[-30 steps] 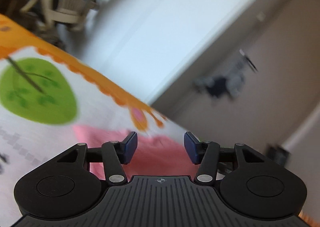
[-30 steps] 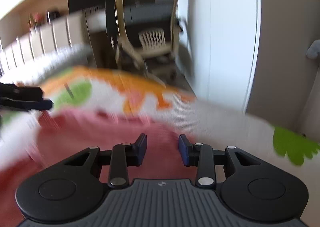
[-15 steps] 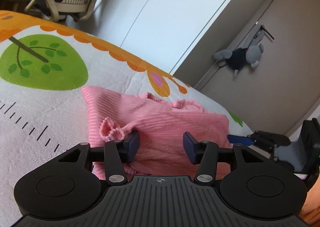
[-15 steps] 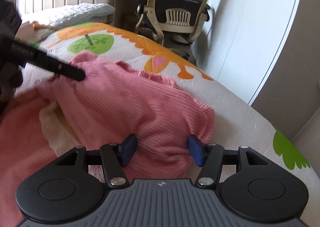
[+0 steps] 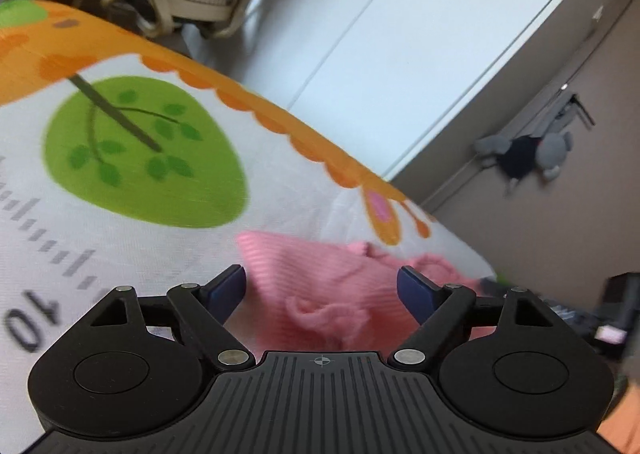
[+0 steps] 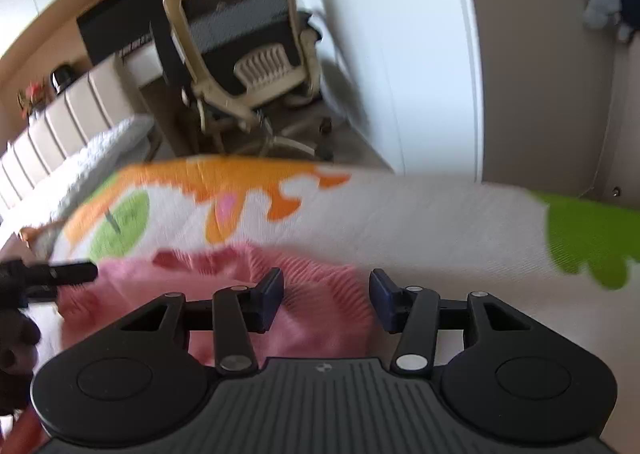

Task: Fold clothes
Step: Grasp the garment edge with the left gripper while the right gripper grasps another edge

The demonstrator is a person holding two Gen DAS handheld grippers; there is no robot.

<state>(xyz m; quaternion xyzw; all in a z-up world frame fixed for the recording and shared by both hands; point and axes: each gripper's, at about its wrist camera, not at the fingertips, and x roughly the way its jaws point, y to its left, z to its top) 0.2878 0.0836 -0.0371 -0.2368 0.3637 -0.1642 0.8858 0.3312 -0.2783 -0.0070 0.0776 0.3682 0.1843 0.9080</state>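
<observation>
Since half a second ago we have pulled both grippers back and up from the pink ribbed garment [image 5: 320, 294]: then the blue pads sat low against its folds, now more of the printed bed cover [image 5: 280, 221] shows ahead of them and both views are smeared by motion. Our left gripper [image 5: 322, 288] hangs over the garment's near edge with its jaws spread wide and nothing between them; a bunched ruffle lies just below the gap. Our right gripper [image 6: 326, 296] is likewise spread, with pink fabric [image 6: 320, 294] under and between its fingers, though we cannot tell whether the pads touch the cloth. In the right wrist view the left tool's dark finger [image 6: 60, 274] reaches in at the garment's far side. The garment lies crumpled on the cover near the bed's edge, with the office chair [image 6: 248, 53] and the wardrobe [image 5: 400, 53] beyond. As we judge it, the fold is barely begun, the cloth is bunched and not yet flat. The risk from here is closing on the wrong layer: with the ribbed knit heaped up, a pinch could catch the ruffle alone or two layers together, and lifting would twist the piece. Moving at this speed, a finger could also snag the knit and drag it towards the bed's edge.
</observation>
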